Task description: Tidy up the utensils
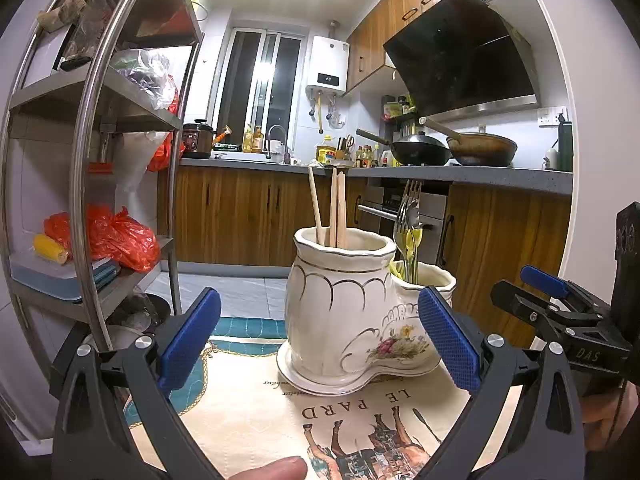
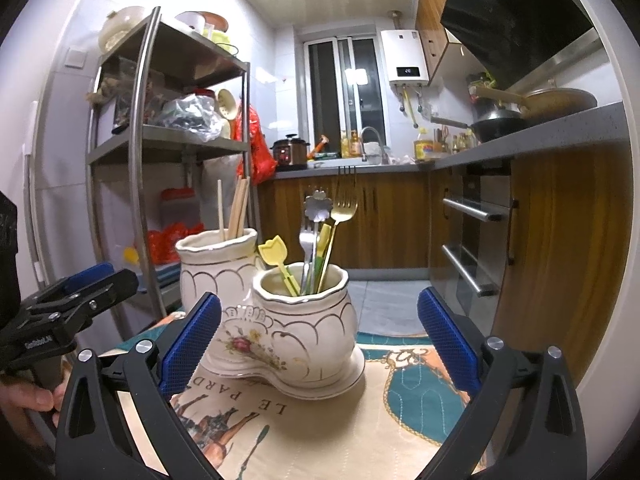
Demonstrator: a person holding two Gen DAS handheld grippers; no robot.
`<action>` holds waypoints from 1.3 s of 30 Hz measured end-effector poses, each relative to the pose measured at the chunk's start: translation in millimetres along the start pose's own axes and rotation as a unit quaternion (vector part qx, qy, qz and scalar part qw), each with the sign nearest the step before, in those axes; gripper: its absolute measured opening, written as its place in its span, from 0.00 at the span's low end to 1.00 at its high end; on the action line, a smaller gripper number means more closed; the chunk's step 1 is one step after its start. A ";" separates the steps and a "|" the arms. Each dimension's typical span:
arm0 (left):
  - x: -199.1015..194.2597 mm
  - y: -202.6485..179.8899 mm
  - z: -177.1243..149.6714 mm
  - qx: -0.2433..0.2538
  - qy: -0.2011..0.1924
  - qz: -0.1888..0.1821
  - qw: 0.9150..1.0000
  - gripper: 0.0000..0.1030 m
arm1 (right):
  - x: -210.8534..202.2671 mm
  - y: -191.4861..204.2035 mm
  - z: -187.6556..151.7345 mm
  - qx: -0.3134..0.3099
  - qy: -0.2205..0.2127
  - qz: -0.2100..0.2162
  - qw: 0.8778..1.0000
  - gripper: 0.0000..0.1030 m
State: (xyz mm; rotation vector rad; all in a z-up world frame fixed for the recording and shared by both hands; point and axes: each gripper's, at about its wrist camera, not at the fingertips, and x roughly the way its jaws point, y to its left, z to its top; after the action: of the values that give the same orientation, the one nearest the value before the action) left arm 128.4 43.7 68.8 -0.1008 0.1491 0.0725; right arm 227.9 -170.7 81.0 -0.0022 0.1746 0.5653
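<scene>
Both your left tongs (image 1: 320,340) and right tongs (image 2: 320,340) gape wide, empty. The holder (image 2: 276,320) sits just ahead between them, chopsticks (image 1: 332,208) and forks (image 2: 320,236) apparently sorted. Keep clear; don't knock it.

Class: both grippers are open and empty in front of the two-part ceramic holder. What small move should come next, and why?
Probably draw both grippers back a little. The chopsticks already stand in the holder's taller cup, the forks in the lower cup, and no loose utensil shows on the tablecloth. The left gripper and right gripper hold nothing.
</scene>
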 end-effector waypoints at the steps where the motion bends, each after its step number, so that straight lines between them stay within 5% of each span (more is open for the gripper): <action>1: 0.3 0.0 -0.2 0.001 0.001 0.002 1.000 0.95 | 0.0 0.1 0.1 0.000 0.001 0.000 1.000 0.95; 39: 0.9 2.0 0.5 0.008 0.007 0.001 1.000 0.95 | -0.4 2.8 -0.9 -0.001 0.001 0.001 1.000 0.95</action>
State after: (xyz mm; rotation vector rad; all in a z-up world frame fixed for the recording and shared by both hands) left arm 129.3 45.7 69.0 -0.0846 0.1644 0.0733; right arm 226.0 -168.5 80.3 -0.0043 0.1757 0.5679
